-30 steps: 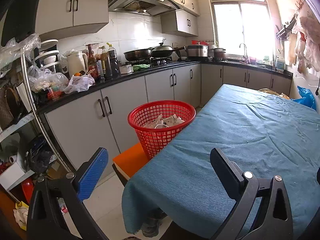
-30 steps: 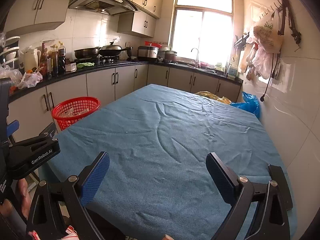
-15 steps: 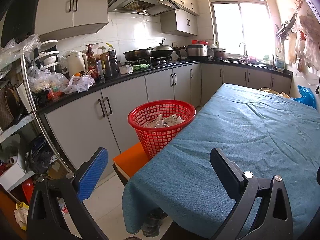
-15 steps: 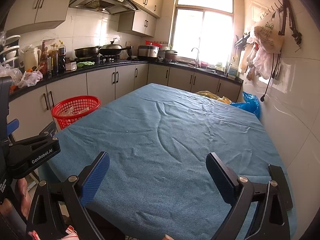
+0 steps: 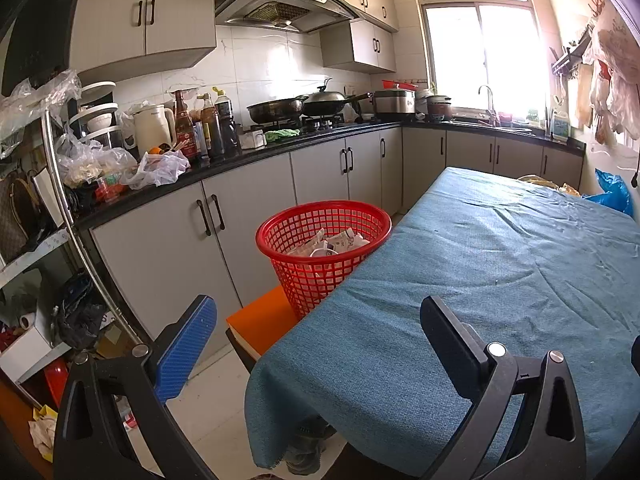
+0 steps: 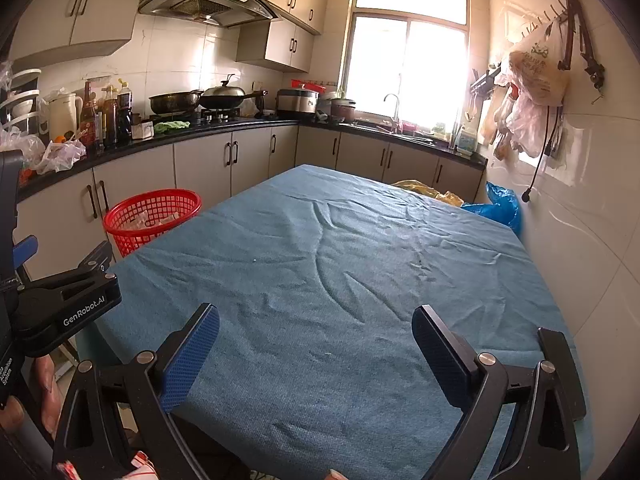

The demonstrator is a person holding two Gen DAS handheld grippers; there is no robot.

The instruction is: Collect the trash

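A red mesh basket [image 5: 324,248] stands on an orange stool [image 5: 264,324] at the left edge of the table with the blue cloth [image 5: 480,280]. Crumpled white wrappers [image 5: 332,244] lie inside it. My left gripper [image 5: 320,344] is open and empty, held low near the table's near left corner, short of the basket. My right gripper [image 6: 316,344] is open and empty over the near end of the cloth [image 6: 340,272]. The basket [image 6: 152,216] shows at the left in the right wrist view, with the left gripper's body [image 6: 60,304] in front of it.
A dark counter [image 5: 240,156] with grey cabinets runs along the left and back, crowded with bottles, bags, a kettle and pans. A shelf rack [image 5: 48,240] stands at the far left. Blue [image 6: 500,204] and yellow bags [image 6: 424,190] lie at the table's far right. Bags hang on the right wall.
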